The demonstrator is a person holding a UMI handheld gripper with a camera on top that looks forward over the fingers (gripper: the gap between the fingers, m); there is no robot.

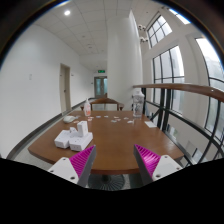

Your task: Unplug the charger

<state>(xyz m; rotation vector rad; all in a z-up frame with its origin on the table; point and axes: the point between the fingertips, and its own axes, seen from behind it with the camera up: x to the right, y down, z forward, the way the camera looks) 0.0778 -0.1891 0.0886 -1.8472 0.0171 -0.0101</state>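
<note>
Charger not clearly identifiable; likely among white items (78, 137) on left part of wooden table (115, 150), lower centre of frame, but too small to tell. Gripper (110, 160) low in frame, fingers spread wide, magenta pads (82, 160) facing in, nothing held. Small objects scattered mid-table; chairs beyond; windows (170, 70) at right. Step judged: approach, search. Next: locate plug, close distance, align fingers around it.
</note>
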